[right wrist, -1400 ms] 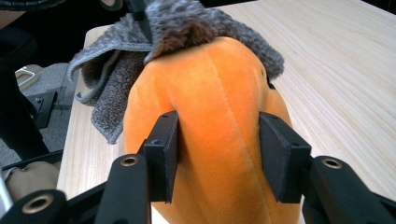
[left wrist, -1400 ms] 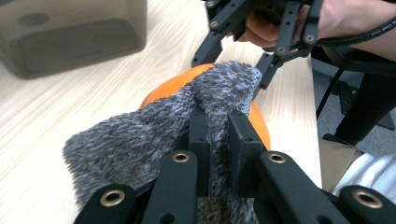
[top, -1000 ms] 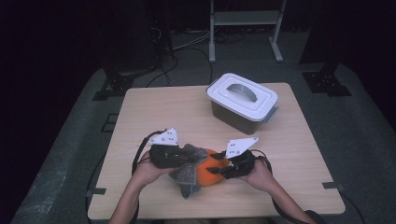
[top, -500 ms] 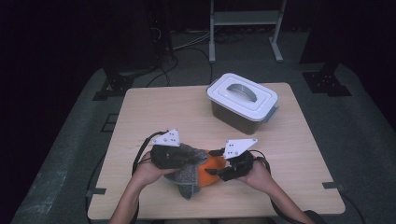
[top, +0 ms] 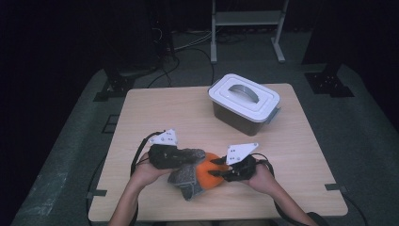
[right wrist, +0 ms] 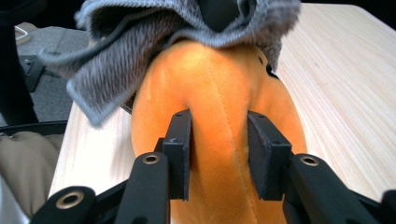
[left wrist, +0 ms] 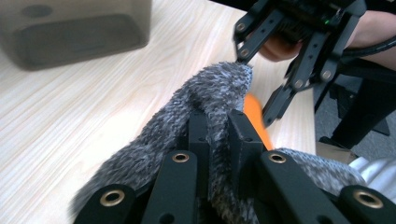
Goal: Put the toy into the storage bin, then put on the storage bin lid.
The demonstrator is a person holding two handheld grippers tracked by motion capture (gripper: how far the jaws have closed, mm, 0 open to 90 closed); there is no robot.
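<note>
One orange plush toy [top: 210, 175], half wrapped in one grey fuzzy cloth [top: 188, 175], lies near the front edge of the wooden surface [top: 160, 113]. Left tongs [top: 181, 157] are clamped on the cloth; right tongs [top: 217, 170], just closing, pinch the toy. One lidded plastic box [top: 243, 103] stands farther back; no writing is readable.

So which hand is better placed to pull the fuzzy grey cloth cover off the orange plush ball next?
Probably left. The left gripper is already shut on the fuzzy grey cloth cover, while the right gripper pinches the orange plush ball, its jaws having just been closing, so it can anchor it.
</note>
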